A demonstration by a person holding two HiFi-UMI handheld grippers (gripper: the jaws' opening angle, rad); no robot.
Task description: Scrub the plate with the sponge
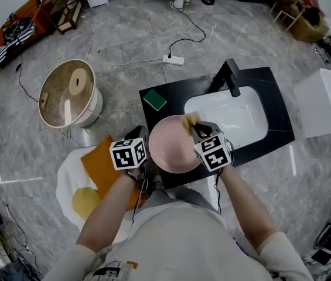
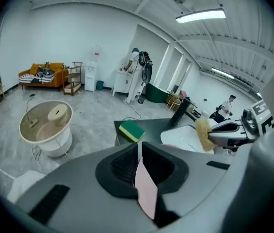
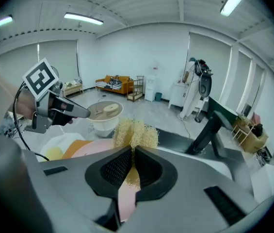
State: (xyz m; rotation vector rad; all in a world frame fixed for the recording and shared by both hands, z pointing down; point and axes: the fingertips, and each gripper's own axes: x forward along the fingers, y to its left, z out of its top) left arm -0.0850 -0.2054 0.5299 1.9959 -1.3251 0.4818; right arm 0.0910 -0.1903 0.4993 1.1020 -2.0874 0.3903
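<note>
The plate (image 1: pixel 172 152) is seen to be pink, round and shallow, with a plain matte face. It is held roughly level above the front edge of the black counter (image 1: pixel 174 92), just left of the sink (image 1: pixel 253 98). Its near-left rim is pinched between the jaws of the left gripper (image 2: pixel 139 165). In the left gripper view only a thin pink sliver of that rim is shown between the closed pads.

The sponge (image 3: pixel 136 132) is pale yellow, coarse and fibrous, and its loose strands are fluffed out above the jaws. It is clamped in the right gripper (image 3: pixel 131 165), whose jaws are pressed together on its lower part. It is placed at the plate's far rim, on the side next to the sink. It appears to be touching the plate there, though contact cannot be confirmed from these angles.

The sink is a white rounded basin set into the counter, with a black tap (image 1: pixel 229 76) standing at its far edge. A green sponge (image 1: pixel 154 100) is laid flat on the counter to the left of the basin, well apart from the plate.

On the floor to the left, a round white tub (image 1: pixel 94 106) is closed by a tan lid. Its contents are hidden.
</note>
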